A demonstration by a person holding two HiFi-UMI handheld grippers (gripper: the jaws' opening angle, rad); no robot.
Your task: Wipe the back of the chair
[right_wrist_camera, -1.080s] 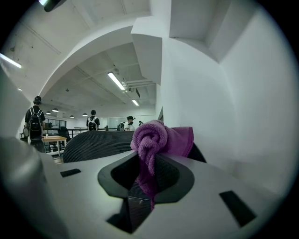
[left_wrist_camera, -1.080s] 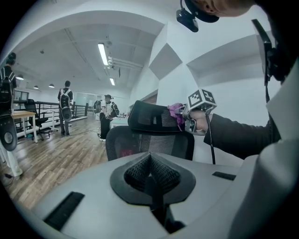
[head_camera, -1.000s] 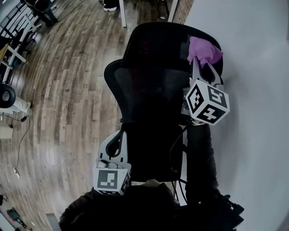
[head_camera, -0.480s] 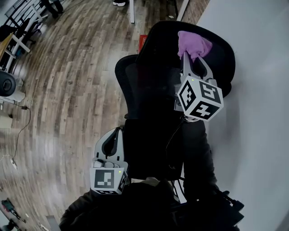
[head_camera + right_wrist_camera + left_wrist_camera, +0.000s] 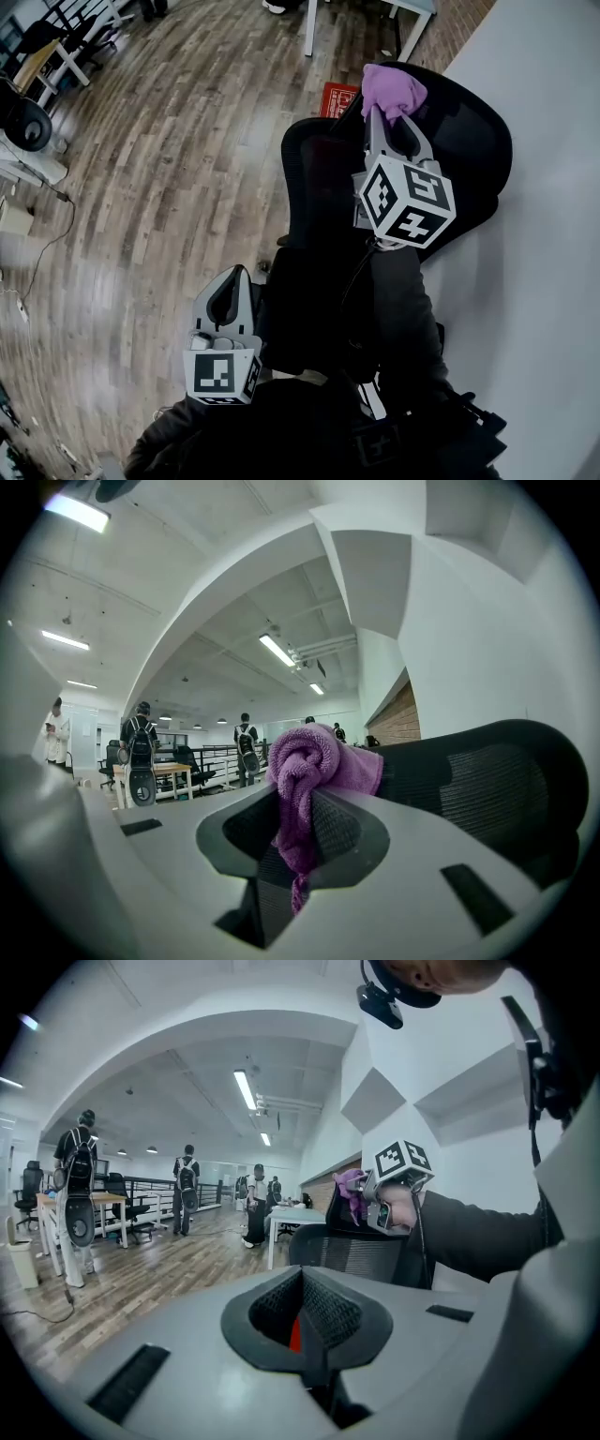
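Observation:
A black mesh office chair (image 5: 323, 173) stands below me, its upper part (image 5: 469, 141) against the white surface at the right. My right gripper (image 5: 386, 117) is shut on a bunched purple cloth (image 5: 392, 89), which rests at the left edge of the chair's top. The right gripper view shows the cloth (image 5: 305, 771) pinched between the jaws, with the chair's mesh (image 5: 478, 771) to its right. My left gripper (image 5: 230, 277) hangs lower, beside the chair's left side, shut with nothing in it. In the left gripper view, the chair back (image 5: 352, 1252) and the cloth (image 5: 352, 1190) lie ahead.
A white surface (image 5: 544, 206) runs along the right, touching the chair. A red object (image 5: 337, 97) lies on the wooden floor (image 5: 159, 169) beyond the chair, near white table legs (image 5: 408, 23). Desks (image 5: 37, 66), a cable and standing people (image 5: 77, 1185) are farther left.
My right gripper has carried the purple cloth leftward across the chair's top, from its right part to its left edge. The left gripper has stayed low beside the chair.

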